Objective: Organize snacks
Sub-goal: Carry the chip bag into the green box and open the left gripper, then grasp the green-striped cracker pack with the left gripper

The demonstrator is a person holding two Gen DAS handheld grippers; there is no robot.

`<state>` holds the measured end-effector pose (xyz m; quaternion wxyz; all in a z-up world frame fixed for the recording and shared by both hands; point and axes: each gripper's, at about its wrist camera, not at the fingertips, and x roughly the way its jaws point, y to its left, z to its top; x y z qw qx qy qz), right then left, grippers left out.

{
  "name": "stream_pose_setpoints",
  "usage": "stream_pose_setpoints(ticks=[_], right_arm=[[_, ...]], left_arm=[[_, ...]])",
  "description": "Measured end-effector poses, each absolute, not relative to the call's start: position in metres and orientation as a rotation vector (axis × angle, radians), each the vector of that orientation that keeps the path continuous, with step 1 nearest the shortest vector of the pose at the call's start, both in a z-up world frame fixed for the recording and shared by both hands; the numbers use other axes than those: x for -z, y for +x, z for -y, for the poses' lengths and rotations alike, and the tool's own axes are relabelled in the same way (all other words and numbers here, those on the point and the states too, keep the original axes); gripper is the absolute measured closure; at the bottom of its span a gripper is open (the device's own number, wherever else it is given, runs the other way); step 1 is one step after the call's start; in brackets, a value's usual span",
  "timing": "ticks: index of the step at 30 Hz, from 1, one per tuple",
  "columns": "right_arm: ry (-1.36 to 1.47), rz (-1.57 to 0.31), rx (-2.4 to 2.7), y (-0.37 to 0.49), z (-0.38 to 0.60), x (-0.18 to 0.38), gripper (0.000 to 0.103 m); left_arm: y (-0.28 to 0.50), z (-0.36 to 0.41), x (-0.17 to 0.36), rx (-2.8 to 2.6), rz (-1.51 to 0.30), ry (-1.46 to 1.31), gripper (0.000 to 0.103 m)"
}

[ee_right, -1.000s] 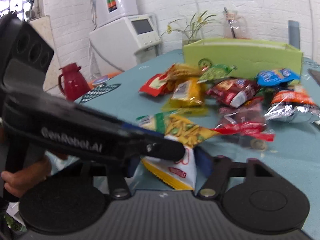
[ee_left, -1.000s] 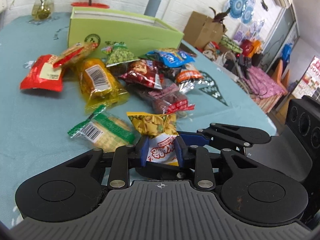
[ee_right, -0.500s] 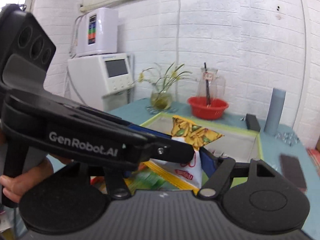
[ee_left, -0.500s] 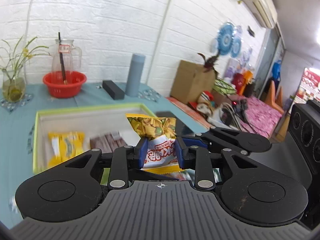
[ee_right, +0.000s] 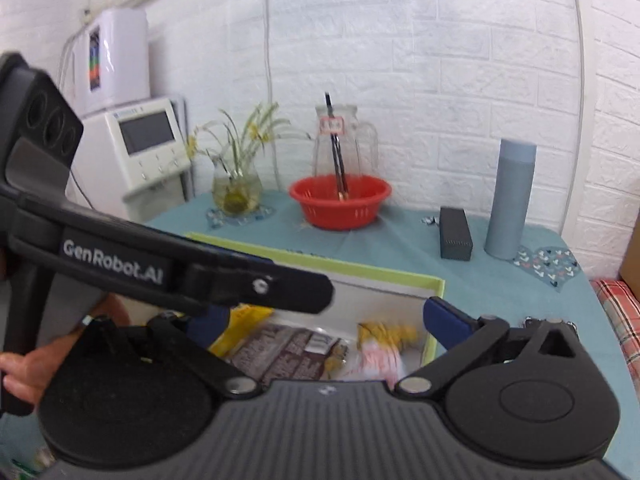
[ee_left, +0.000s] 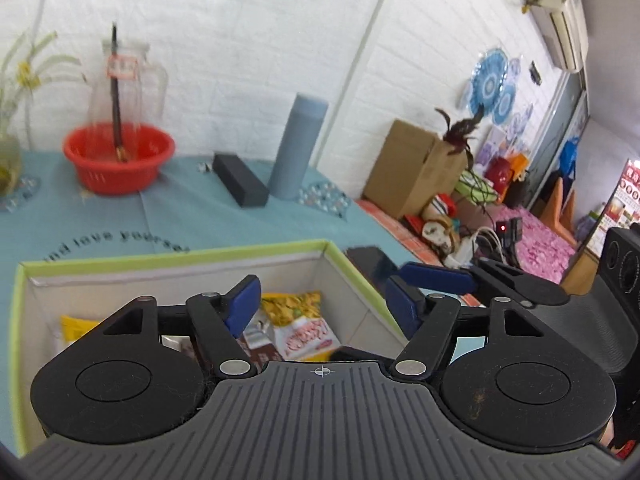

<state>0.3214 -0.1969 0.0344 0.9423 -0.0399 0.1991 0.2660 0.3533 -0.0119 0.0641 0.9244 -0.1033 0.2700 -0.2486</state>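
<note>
Teal-clothed desk [ee_left: 208, 216], green-rimmed cardboard box [ee_left: 352, 276] – both hand-held grippers, left [ee_left: 320, 306] and right [ee_right: 324, 314], opening, empty; I'd pinch the light, crinkly yellow-and-white snack packet [ee_left: 304, 328] by its sealed edge.

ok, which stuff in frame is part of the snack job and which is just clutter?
Job: green box; yellow-and-white snack bag; brown snack pack; yellow packet.

Clutter: red basket; glass jug; grey bottle; black case; flower vase.

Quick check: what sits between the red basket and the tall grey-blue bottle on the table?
A black rectangular box lies on the tablecloth between the red basket and the grey-blue bottle, nearer the bottle. Both wrist views show it.
</note>
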Motion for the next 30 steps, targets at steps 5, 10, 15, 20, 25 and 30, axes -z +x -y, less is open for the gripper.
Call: stream_pose_setpoints(ticks=[5,10,15,20,25,30], right_arm=[[-0.064,-0.349,-0.566,0.267,0.204,-0.045,0.000],[-0.044,-0.363,-0.585,0.198,0.198,-0.037,0.000],[-0.022,-0.433,-0.629,0.136,0.180,-0.010,0.000],[0.043,-0.533,-0.758,0.093,0.150,0.018,0.000],[-0.011,-0.598,-0.850,0.075,0.107,0.038,0.001],[-0.134,-0.632,-0.826,0.074,0.078,0.057,0.001]], left_arm=[[0.297,0.001,-0.085,0.530,-0.468,-0.203,0.033],[0.224,-0.003,-0.078,0.515,-0.445,-0.168,0.028],[0.153,-0.020,-0.052,0.420,-0.478,-0.147,0.026],[0.098,-0.052,-0.021,0.283,-0.556,-0.175,0.023],[0.073,-0.084,0.015,0.249,-0.705,-0.307,0.026],[0.070,-0.097,0.026,0.310,-0.751,-0.423,0.028]])
